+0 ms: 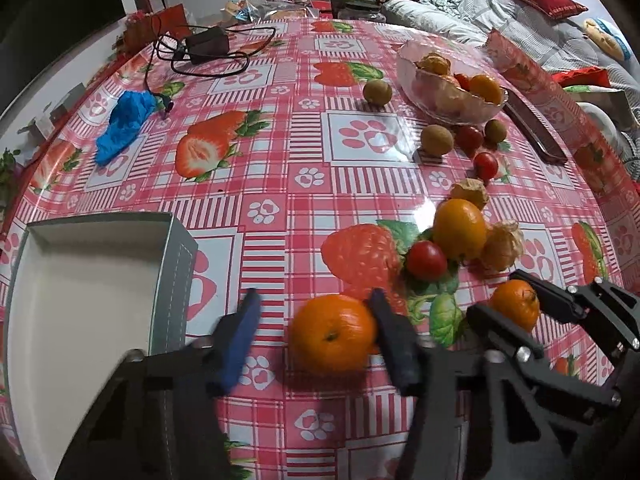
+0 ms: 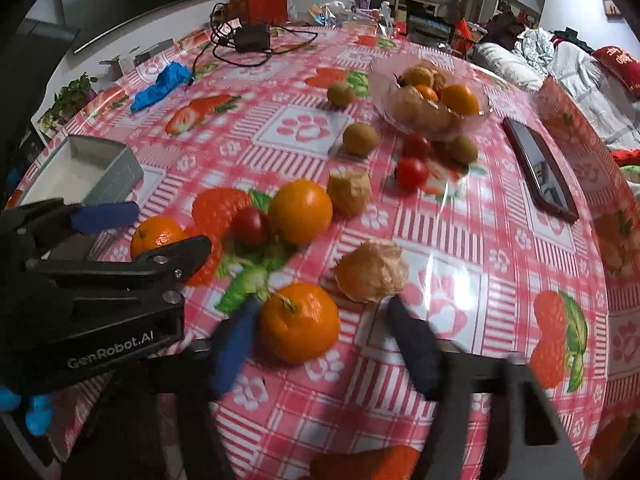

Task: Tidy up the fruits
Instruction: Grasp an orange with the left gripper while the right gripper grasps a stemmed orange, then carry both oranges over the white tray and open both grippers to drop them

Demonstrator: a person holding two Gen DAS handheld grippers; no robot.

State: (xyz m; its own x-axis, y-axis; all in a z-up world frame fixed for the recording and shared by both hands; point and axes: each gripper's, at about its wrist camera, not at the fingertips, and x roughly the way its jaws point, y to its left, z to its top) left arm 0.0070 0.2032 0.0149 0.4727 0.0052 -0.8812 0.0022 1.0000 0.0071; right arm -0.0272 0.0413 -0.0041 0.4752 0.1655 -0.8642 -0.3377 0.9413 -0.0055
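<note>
Left tongs (image 1: 314, 320): part open, not clamped. Left mandarin (image 1: 332, 332) sat on the table (image 1: 280, 152) between the fingers. The right-hand finger (image 1: 390, 332) touched its skin, and the blue-padded finger (image 1: 242, 332) stood just clear. The fruit was near round with no real long axis, its dimple facing the camera.

Right tongs (image 2: 322, 332): also part open, gripping nothing. Right mandarin (image 2: 300, 322) lay between the fingers, against the blue-padded one (image 2: 234, 340). The other finger (image 2: 412, 348) was apart from it. Stem end was up, the stalk stub leaning toward the table's far edge. Both views were blurred at the tips, so the contacts are approximate.

Both mandarins sat near the table's near edge, side by side. Just beyond them were a cherry tomato (image 1: 426, 260), a kumquat (image 1: 460, 228) and husked physalis (image 1: 502, 250). The grey box (image 1: 92, 280) was at the near left edge. The glass bowl (image 1: 448, 114), holding fruit, stood toward the far right, with kiwi berries (image 1: 436, 140) beside it.
</note>
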